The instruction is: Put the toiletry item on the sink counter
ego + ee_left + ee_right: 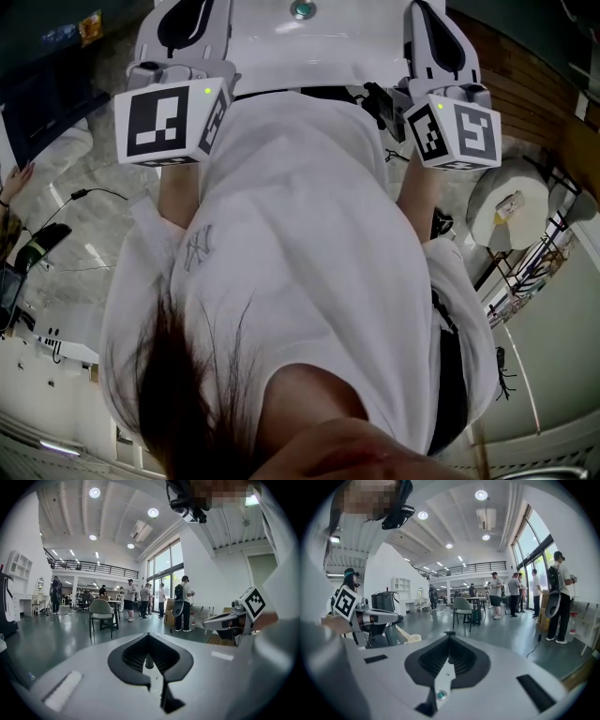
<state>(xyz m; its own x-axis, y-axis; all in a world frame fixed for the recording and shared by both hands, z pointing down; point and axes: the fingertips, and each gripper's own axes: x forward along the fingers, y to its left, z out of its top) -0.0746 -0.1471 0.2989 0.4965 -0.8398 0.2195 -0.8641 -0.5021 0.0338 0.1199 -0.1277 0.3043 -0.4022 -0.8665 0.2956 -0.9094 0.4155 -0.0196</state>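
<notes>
Past left hand-held gripper [148, 640] (closed) stands a chair [100, 610].

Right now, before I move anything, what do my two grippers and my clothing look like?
The left gripper and right gripper both have pale grey-white shells with black ribbed pads. The left marker cube and right marker cube are white with black square patterns and a small green light each. You wear a white short-sleeved T-shirt.

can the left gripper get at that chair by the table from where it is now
Probably not: the chair stands far off across open floor, while the left gripper is held close to the person, fingers together.
</notes>
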